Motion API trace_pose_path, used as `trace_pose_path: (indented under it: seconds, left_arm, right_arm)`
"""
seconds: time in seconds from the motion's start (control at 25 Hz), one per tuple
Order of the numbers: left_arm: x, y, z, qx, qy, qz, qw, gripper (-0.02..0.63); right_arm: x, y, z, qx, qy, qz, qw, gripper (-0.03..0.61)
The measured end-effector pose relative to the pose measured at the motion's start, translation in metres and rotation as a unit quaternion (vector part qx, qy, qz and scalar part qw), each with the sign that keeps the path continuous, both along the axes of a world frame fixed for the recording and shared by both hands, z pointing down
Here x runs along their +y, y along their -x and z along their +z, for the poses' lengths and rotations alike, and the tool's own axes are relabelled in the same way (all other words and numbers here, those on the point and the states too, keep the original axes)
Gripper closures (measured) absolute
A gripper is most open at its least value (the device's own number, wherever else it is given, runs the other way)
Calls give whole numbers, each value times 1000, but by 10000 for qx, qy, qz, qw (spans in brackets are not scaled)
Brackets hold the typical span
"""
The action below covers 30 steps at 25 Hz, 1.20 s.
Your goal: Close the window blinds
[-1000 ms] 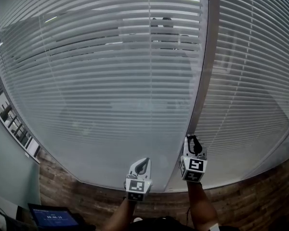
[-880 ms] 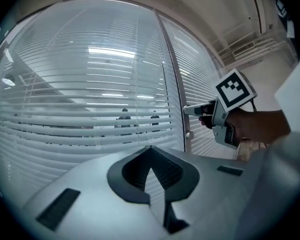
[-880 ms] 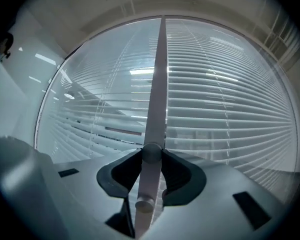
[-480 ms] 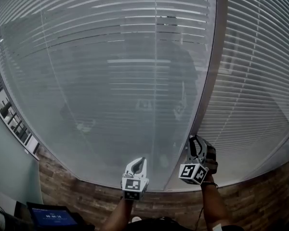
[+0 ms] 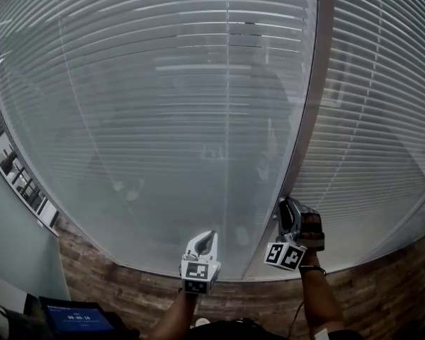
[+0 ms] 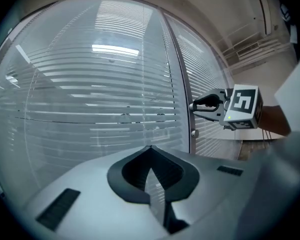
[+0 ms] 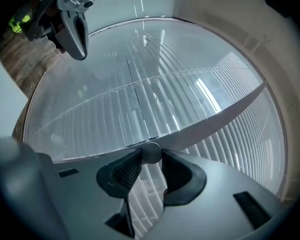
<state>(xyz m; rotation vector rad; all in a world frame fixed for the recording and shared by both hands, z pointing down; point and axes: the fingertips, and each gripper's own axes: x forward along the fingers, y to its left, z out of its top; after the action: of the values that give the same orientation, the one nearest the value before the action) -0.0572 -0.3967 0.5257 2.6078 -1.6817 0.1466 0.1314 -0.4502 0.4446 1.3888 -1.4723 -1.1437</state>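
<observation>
Left gripper (image 5: 210, 238) at 6 o'clock, upright, jaws together, empty. Right gripper (image 5: 287, 210) at 5 o'clock, tilted sideways, jaws pinching a small round knob (image 7: 151, 152).

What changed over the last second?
The right tool, clamped on the knob, rolled to its left, its cube tipping sideways. The slats look tilted differently, though which way is unclear. The left tool kept still, shut and empty.

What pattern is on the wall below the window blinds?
Brown brick pattern on the wall, clearest in the head view.
</observation>
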Motion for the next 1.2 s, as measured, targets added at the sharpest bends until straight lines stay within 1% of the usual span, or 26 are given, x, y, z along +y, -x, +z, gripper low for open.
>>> trace_pose_path:
  seconds: [0.08,0.12,0.2,0.24,0.28,0.32,0.36,0.4,0.44,0.52,0.56,0.6,0.64,0.68,0.76,0.8,0.84,0.96,1.08,1.2]
  left_arm:
    - [0,0,-1,8,-13,0,10000,621]
    - [0,0,-1,2,-16,4,10000,621]
    - [1,-1,-1,-20,-18,25,10000,621]
    - [1,-2,-1,-24,-16,39,10000,621]
    - [1,-2,0,-23,-12,50,10000,621]
    - [1,-3,0,-23,-2,57,10000,621]
    - [2,-2,1,-28,12,56,10000,621]
    - [3,-2,2,-41,29,49,10000,621]
    - [3,-2,3,-59,45,42,10000,620]
    - [3,-8,3,-74,64,71,9999,621]
    - [3,-11,2,-71,58,102,9999,621]
    - [4,-12,2,-69,46,126,9999,621]
    - [4,-12,1,-65,36,133,9999,621]
    - [4,-11,1,-60,31,127,9999,621]
    - [6,-10,1,-74,43,125,9999,621]
    - [6,-10,0,-85,60,136,9999,621]
    - [6,-10,0,-89,71,141,9998,621]
    - [3,-7,2,-72,29,82,9999,620]
    - [3,-7,3,-77,14,89,9999,620]
    - [5,-8,5,-98,51,104,9999,620]
  right_arm:
    - [1,1,-1,-149,-31,-28,9999,451]
    - [2,1,-2,-372,-31,-71,9993,451]
    - [9,1,-3,-1104,16,-216,9936,451]
    - [12,1,-4,-1549,56,-313,9874,451]
    - [15,2,-5,-2018,107,-410,9785,449]
    - [17,2,-6,-2521,180,-491,9663,449]
    - [17,4,-5,-3059,273,-557,9500,448]
    - [16,5,-5,-3607,356,-612,9300,437]
    - [14,3,-5,-4130,397,-648,9076,417]
    - [9,-5,-9,-5010,416,-664,8619,413]
    - [7,-8,-11,-5352,457,-669,8408,411]
    - [6,-8,-11,-5623,522,-669,8225,411]
    - [4,-6,-11,-5819,573,-647,8087,411]
    - [3,-6,-10,-5945,579,-607,7997,411]
    - [1,-8,-10,-6070,513,-565,7910,417]
    - [1,-10,-9,-6087,482,-568,7899,448]
    - [1,-12,-9,-6071,459,-560,7913,448]
    - [3,-11,-15,-5913,468,-467,8037,451]
    - [0,-10,-11,-5758,476,-614,8139,451]
    - [3,-10,-8,-5592,455,-605,8256,453]
